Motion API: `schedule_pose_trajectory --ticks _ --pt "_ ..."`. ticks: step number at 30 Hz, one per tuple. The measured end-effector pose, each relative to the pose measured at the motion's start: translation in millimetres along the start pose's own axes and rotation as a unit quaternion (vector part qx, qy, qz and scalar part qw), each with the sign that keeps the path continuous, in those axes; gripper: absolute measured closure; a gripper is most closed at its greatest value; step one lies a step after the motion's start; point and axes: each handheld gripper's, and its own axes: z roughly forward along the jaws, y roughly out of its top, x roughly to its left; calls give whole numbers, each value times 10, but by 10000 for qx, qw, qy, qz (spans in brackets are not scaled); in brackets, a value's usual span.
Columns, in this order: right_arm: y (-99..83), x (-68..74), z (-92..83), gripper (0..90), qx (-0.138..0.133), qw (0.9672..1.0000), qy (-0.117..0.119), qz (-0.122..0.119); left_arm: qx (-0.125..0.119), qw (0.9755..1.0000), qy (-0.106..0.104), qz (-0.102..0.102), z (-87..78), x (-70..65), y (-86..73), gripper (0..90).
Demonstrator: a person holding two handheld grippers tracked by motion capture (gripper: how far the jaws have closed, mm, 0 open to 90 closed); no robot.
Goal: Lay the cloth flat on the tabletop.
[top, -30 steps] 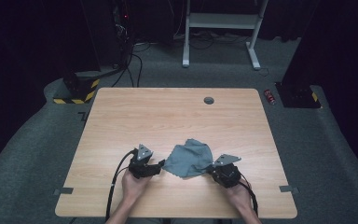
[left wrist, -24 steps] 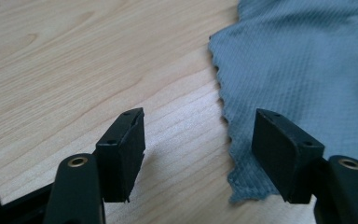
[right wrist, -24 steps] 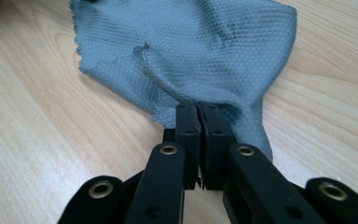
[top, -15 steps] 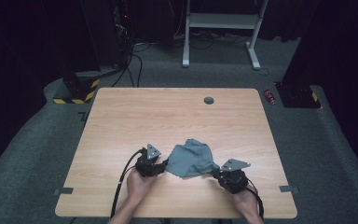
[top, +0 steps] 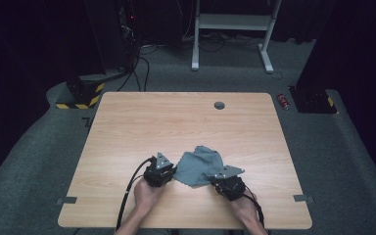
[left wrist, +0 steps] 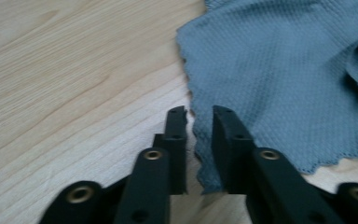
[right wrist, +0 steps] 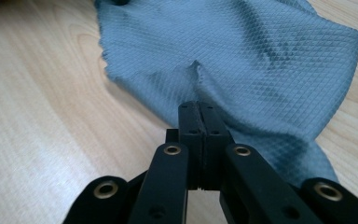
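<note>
Centrally, the right gripper (right wrist: 200, 108) has its two black jaws pressed flat together, pinching the near edge of the grey cloth (right wrist: 242, 60); a small pucker rises in the weave just ahead of the tips. By contrast, the left gripper (left wrist: 199, 112) shows a narrow gap between its jaws, which have just been closing; the cloth's scalloped edge (left wrist: 200, 158) lies in that gap, and whether the pads press on it cannot be told. Seen from above, the cloth (top: 199, 164) lies rumpled on the wooden table (top: 176, 122), near the person's edge, between the left gripper (top: 169, 172) and the right gripper (top: 216, 180), each held in one hand. No brand, label or writing is legible on the cloth or grippers.
</note>
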Motion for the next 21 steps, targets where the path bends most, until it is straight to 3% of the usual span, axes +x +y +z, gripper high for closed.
schedule_pose_trajectory --ticks 1,3,7,9,11,14,16,20,21 --pt "-15 7 -27 898 -23 10000 3 6 26 9999 34 111 -3 -7 6 847" --pt "-52 7 -95 899 -97 9999 9 34 29 9999 7 121 2 -21 8 892" --pt "-126 -11 -222 898 -165 9998 -13 75 49 10000 7 38 -9 4 4 899" --pt "-146 -19 -258 833 -254 9996 -103 86 56 10000 6 35 -11 6 3 900" --pt "-135 -20 -247 778 -284 9994 -100 143 67 9999 39 98 -13 8 5 900" --pt "-80 6 -157 725 -318 9994 -93 133 48 10000 -5 7 -11 8 0 900" --pt "-40 26 -56 707 -184 9997 -153 37 47 10000 8 -8 -13 13 -1 900" --pt "-27 52 54 895 40 9996 -254 -119 98 9999 29 33 -35 31 -10 900" --pt "-35 54 48 898 19 9996 -260 -129 84 10000 40 17 -41 38 -18 900"
